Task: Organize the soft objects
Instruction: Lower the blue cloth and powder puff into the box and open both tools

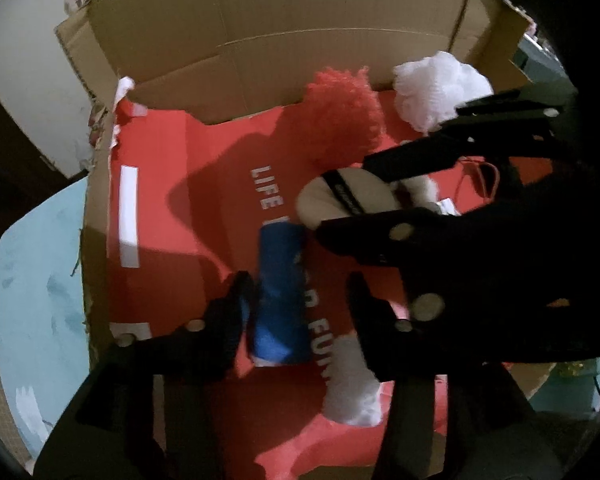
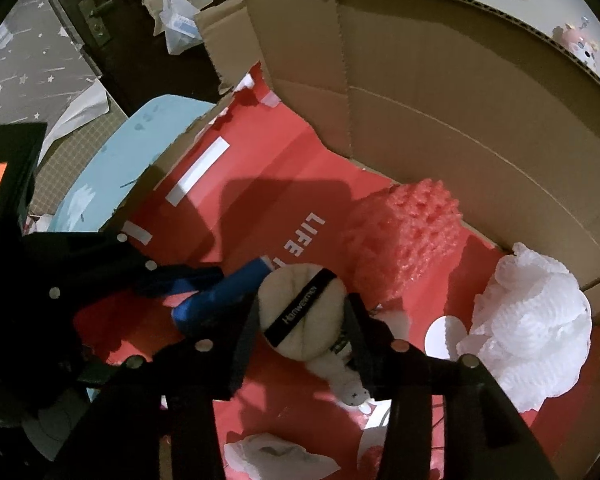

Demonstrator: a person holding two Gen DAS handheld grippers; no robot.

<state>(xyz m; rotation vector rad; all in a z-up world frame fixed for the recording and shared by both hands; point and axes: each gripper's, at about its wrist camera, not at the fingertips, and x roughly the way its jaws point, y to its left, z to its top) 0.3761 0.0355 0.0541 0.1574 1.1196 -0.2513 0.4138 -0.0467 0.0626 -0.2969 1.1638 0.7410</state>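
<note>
Both grippers reach into a cardboard box (image 1: 228,52) lined with red paper. My left gripper (image 1: 296,300) is open around a blue roll (image 1: 280,300) that lies on the red liner; the left finger looks close to it. My right gripper (image 2: 302,320) is shut on a round beige powder puff (image 2: 300,316) with a black strap. The puff also shows in the left wrist view (image 1: 340,196) between the right gripper's fingers (image 1: 380,232). A red fuzzy sponge (image 2: 408,228) and a white mesh pouf (image 2: 532,320) lie at the box's far side.
A small white plush (image 2: 348,380) lies under the right gripper, and it also shows in the left wrist view (image 1: 352,384). White crumpled tissue (image 2: 276,456) lies near the front. The box walls (image 2: 440,92) rise behind. A light blue surface (image 1: 32,280) lies left of the box.
</note>
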